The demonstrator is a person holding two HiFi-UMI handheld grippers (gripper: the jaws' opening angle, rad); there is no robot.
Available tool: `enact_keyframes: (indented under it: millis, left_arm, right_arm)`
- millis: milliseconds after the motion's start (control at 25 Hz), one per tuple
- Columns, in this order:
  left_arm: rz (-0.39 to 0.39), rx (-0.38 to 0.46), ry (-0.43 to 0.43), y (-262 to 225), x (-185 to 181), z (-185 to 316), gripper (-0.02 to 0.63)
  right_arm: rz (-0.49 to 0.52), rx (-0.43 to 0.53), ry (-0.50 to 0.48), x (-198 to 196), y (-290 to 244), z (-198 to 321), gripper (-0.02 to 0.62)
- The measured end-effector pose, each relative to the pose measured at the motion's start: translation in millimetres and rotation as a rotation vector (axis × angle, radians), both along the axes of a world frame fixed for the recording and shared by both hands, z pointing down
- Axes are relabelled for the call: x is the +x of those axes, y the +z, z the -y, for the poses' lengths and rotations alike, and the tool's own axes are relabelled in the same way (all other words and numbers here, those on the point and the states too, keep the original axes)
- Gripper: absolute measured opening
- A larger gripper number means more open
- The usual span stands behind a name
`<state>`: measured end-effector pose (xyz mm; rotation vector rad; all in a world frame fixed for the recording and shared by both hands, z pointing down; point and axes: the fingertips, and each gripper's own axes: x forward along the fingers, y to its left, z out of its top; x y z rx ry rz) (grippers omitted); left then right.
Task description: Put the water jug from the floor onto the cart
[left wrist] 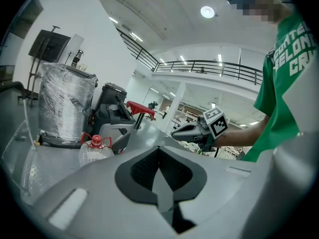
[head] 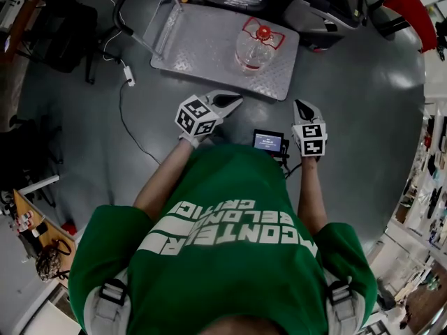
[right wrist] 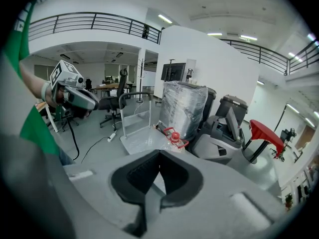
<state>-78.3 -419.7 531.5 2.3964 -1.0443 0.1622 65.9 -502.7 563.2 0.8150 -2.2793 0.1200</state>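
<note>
the left gripper [left wrist: 159, 156] fills the lower frame; its jaws are closed together, the dark pads meet along the centre line, and nothing is held between them. beyond the jaws, at left, a clear water jug [left wrist: 94, 152] with a red cap and red handle is seen upright on the grey cart deck [left wrist: 52, 159]. a plastic-wrapped bundle [left wrist: 65, 103] is located behind the jug. a dark grey machine [left wrist: 114, 111] and a red part [left wrist: 138, 107] are located to the right of the bundle. at centre right, the right gripper [left wrist: 176, 132], with its marker cube, is pointed left, jaws together, and is held out from a green shirt [left wrist: 286, 78]. a balcony railing [left wrist: 209, 66] is seen above.
</note>
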Motion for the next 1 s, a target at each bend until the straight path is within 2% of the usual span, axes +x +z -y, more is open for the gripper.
enact_keyframes:
  millis: [480, 680, 1000]
  left_arm:
    - [0.002, 0.010, -0.045, -15.2, 56.9, 5.8, 0.006]
    - [0.004, 0.013, -0.072, -16.4, 72.7, 8.0, 0.006]
    - [-0.002, 0.009, -0.111, -16.3, 88.5, 11.5, 0.006]
  right_arm:
    - [0.072, -0.039, 0.023, 71.9, -5.2, 4.4, -0.006]
    - [0.069, -0.037, 0.006, 93.4, -3.9, 6.3, -0.006]
    - [0.083, -0.058, -0.029, 105.9, -2.6, -2.0, -0.006]
